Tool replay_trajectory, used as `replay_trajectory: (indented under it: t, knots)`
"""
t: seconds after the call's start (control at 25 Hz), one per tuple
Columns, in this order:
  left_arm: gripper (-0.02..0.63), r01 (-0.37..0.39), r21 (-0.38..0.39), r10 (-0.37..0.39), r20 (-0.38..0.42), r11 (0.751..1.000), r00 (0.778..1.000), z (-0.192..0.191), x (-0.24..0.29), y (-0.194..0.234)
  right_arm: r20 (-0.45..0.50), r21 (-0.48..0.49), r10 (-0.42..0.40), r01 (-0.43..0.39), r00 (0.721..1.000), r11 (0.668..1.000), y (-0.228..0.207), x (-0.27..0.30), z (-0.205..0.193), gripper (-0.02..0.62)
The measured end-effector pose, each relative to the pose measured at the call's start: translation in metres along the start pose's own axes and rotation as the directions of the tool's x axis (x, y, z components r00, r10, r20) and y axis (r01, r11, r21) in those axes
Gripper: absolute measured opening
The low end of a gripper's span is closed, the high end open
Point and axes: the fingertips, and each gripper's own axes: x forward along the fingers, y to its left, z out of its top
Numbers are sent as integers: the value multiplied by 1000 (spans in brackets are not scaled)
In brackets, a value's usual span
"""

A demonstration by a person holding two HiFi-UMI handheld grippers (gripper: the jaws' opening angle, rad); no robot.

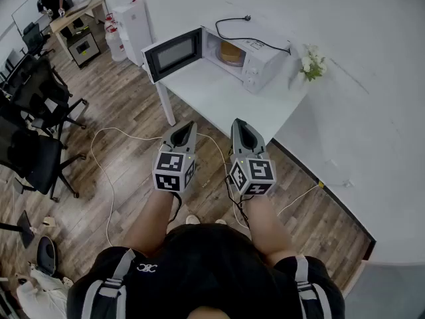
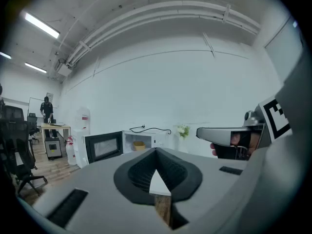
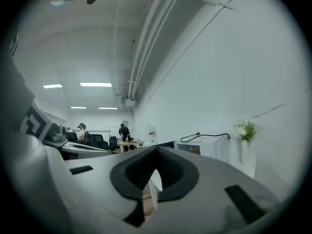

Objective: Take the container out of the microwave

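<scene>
Head view, 12 o'clock = top of frame.

- Wood-plank floor fills the 9 o'clock half. A thin white cable loops across it.
- White desk stands at 12 o'clock against the white wall.
- Black office chairs are at 9 o'clock, well apart from the desk.
- White microwave sits on the far end of the desk. Its door is swung fully open toward 9 o'clock, so the cavity is exposed.
- Left gripper: jaws closed tip to tip with nothing between them. It is held in the air short of the desk's near edge and aims toward 12 o'clock.
- Right gripper: also closed and empty. It is beside the left one on its 3 o'clock side, apart from it.
- White flowers are just beside the microwave at its 3 o'clock.
- Container: tan, inside the microwave cavity, well apart from both grippers. It also shows in the left gripper view.
- A black power cord lies across the microwave top, its plug end loose at 12 o'clock.
</scene>
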Motion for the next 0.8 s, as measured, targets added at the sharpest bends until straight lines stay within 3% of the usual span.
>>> replay_trajectory:
  t: [0.44,0.8]
  knots:
    - [12,-12,-9,11,-24,1000,1000,-8,-10,-1,-21,-64,-8,7,1000,998,16,-12,-9,2]
    - [12,-20,-6,20,2,1000,1000,-6,-12,43,-18,-56,-14,13,1000,998,40,16,-20,2]
